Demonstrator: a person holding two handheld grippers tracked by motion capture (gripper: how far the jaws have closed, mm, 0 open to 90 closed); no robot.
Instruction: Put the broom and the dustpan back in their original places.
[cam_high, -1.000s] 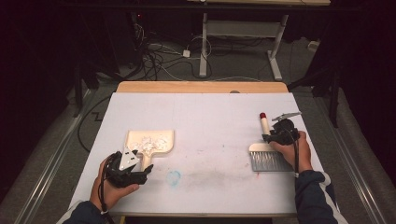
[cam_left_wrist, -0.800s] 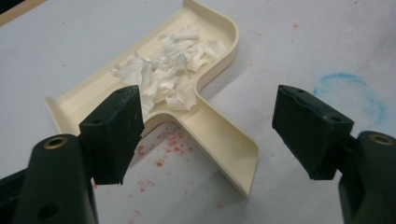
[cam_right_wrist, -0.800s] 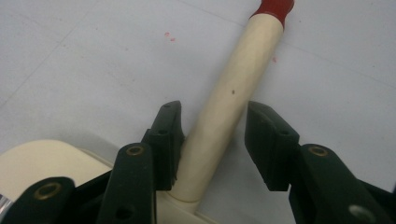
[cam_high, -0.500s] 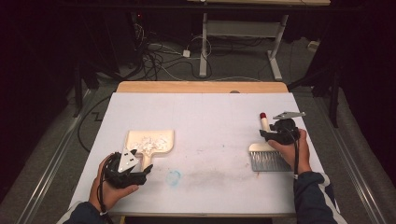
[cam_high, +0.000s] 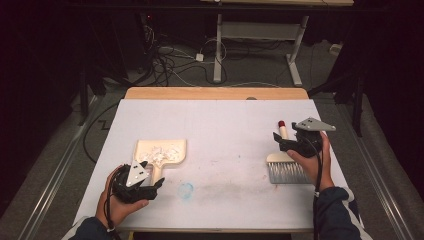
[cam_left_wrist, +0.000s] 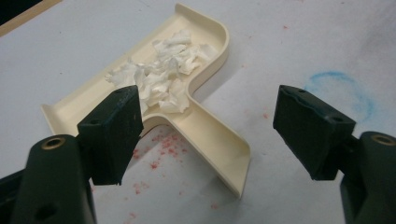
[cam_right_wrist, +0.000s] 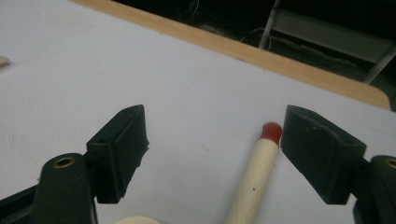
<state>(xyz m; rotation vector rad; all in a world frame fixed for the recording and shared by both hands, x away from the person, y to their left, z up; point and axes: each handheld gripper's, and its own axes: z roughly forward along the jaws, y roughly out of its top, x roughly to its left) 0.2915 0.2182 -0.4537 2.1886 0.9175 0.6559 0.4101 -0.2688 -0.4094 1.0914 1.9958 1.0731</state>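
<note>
Both wide open, left hand-held gripper (cam_left_wrist: 205, 126) faces dustpan (cam_left_wrist: 154, 93), right hand-held gripper (cam_right_wrist: 215, 149) straddles brush (cam_high: 286, 161).

I see my white-topped table (cam_high: 220, 120), its wooden far edge (cam_high: 215, 93), a faint blue ring (cam_high: 186, 190) drawn on it, red specks (cam_left_wrist: 163, 144), tangled cables (cam_high: 170, 60) on the floor beyond, a white desk frame (cam_high: 260, 30)

Left tool (cam_high: 159, 184) sits low at the near-left with jaws wide apart; right tool (cam_high: 276, 140) at mid-right, jaws spread too.
</note>
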